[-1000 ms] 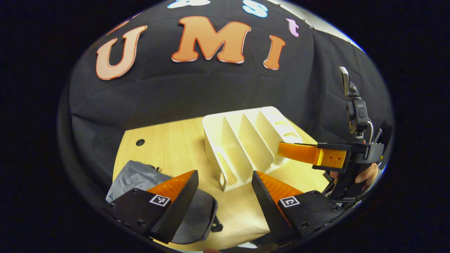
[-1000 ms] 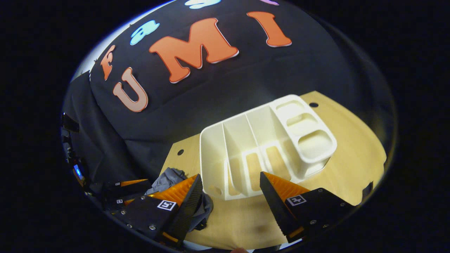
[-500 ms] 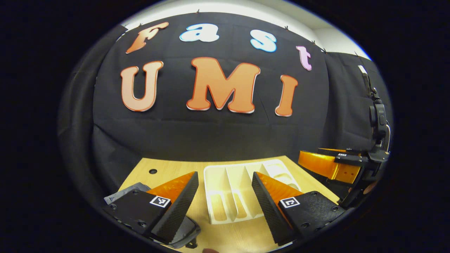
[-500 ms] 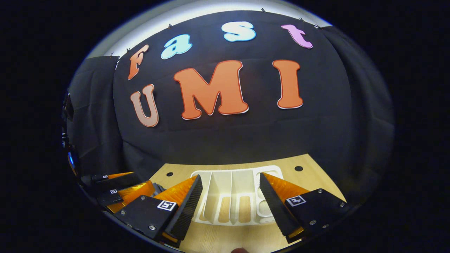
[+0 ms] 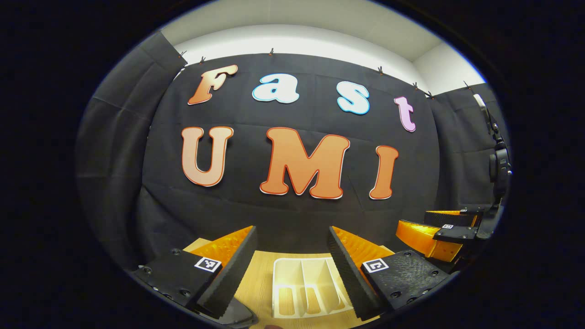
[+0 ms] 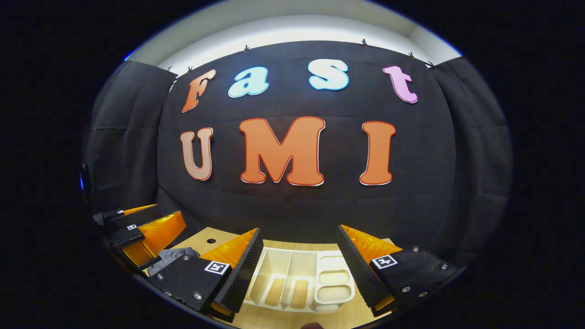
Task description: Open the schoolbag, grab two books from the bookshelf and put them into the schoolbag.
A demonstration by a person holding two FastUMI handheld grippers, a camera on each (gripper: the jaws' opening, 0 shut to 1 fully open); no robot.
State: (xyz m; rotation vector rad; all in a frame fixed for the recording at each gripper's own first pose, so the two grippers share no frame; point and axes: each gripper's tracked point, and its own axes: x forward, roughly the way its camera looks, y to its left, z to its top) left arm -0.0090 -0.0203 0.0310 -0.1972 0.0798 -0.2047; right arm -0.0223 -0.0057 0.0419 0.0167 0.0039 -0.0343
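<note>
Bookshelf: white rack [image 6: 301,281] low in the right gripper view, between and beyond that gripper's fingers; seen also in the left gripper view [image 5: 306,292]. Stands on the wooden worktop [image 6: 274,317]. Slots run away from the cameras. No books visible in the slots.
Schoolbag: grey fabric [image 6: 171,257] left of the rack in the right gripper view, partly hidden behind the right gripper's near finger. A dark rounded edge at the bottom of the left gripper view may be part of it; cannot tell. Open or zipped: cannot tell.
Left gripper [image 5: 292,269]: fingers apart, nothing between them, raised and aimed at the booth wall. The bag lies below and to its left side.
Right gripper [image 6: 299,269]: fingers apart, nothing held, rack straight ahead and below.
Key relation: both grippers are level, well above bag and rack; left is nearer the bag, right is squarer to the rack.
Judgement: with rack slots bare, the books are probably already in the bag.
</note>
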